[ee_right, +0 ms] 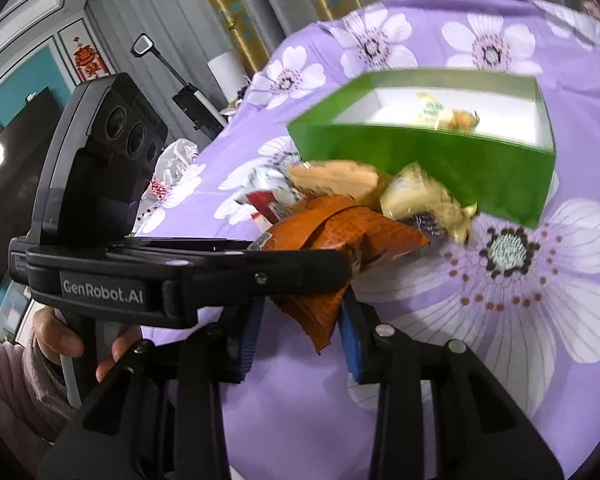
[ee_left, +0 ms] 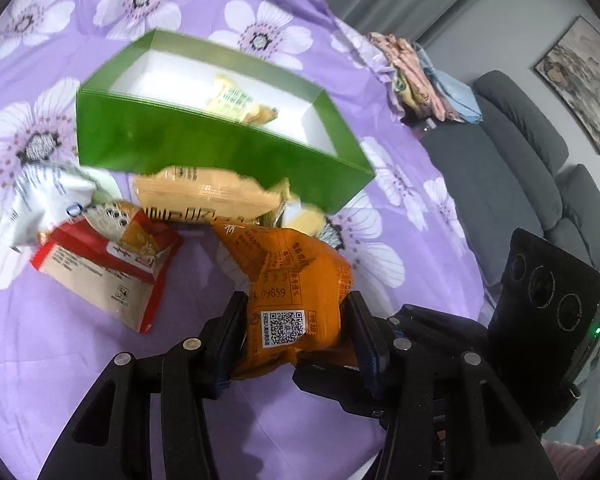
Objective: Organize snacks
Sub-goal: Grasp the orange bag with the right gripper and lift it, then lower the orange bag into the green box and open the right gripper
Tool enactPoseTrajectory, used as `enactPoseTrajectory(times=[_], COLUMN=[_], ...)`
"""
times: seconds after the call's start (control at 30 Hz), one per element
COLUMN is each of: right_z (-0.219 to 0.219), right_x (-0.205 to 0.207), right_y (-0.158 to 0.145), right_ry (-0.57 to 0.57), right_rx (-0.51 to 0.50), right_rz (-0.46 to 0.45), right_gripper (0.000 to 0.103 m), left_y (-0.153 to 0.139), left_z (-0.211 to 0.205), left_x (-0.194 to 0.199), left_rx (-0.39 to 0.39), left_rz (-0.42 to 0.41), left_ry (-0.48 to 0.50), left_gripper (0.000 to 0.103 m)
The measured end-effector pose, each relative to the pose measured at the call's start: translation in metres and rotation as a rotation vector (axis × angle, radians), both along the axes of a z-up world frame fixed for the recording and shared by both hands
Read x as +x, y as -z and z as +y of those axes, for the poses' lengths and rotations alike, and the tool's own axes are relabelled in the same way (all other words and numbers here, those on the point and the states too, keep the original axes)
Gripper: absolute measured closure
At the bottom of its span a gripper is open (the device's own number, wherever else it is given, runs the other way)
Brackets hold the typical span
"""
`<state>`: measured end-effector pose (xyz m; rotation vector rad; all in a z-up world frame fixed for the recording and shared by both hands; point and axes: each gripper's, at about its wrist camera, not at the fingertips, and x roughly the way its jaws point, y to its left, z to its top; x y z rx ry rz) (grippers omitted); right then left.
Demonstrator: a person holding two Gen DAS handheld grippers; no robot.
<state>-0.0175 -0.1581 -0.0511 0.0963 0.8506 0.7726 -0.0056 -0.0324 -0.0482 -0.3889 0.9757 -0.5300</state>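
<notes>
An orange snack packet (ee_left: 296, 280) with a QR code hangs just above the purple flowered cloth (ee_left: 80, 360). My left gripper (ee_left: 296, 308) is shut on it at its middle. In the right wrist view the packet's lower end (ee_right: 320, 312) sits between the blue pads of my right gripper (ee_right: 300, 332), which is shut on it. Behind stands the open green box (ee_left: 204, 148) with one yellow snack (ee_left: 236, 100) inside. A tan packet (ee_left: 204, 192), a red and white packet (ee_left: 104, 272), a white packet (ee_left: 44, 200) and a yellow one (ee_right: 420, 200) lie against the box's front wall (ee_right: 420, 156).
The left gripper's black frame (ee_right: 204, 276) crosses the right wrist view, held by a hand (ee_right: 56, 340). A grey sofa (ee_left: 520, 184) and folded clothes (ee_left: 424, 76) lie beyond the cloth's right edge. A dark screen (ee_right: 12, 184) stands at far left.
</notes>
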Motion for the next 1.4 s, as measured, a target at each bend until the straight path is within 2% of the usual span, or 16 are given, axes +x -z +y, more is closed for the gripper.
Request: enactPoseTrajectory(times=[0.33,0.67,1.0,1.27,1.4], right_z=[-0.007,-0.014,-0.020,-0.013,-0.004], right_x=[0.018,0.068,0.120,0.139,0.142], right_y=[-0.036,-0.056,-0.045,-0.024,-0.020], right_ry=[0.029,0.068,0.091,0.101,0.113], right_rx=[0.034,0.013,-0.009,-0.051,-0.108], right_rz=[-0.118,-0.207,-0.170,-0.094,-0.082], right_gripper=[0.067,0.066,0.066,0.065,0.060], left_y=[-0.044,-0.066,-0.051,-0.023,-0.015], left_z=[-0.008,-0.018,-0.019,-0.016,-0.012], left_x=[0.017,0.074,0.127,0.148,0.155], left_rx=[0.037,0.014,0.004,0.002,-0.002], left_rz=[-0.102,-0.147,-0.118,-0.046,-0.016], left_ry=[0.003,-0.001,-0.022,-0.046,-0.082], left_gripper=[0.053,0.053,0.053,0.053,0.053])
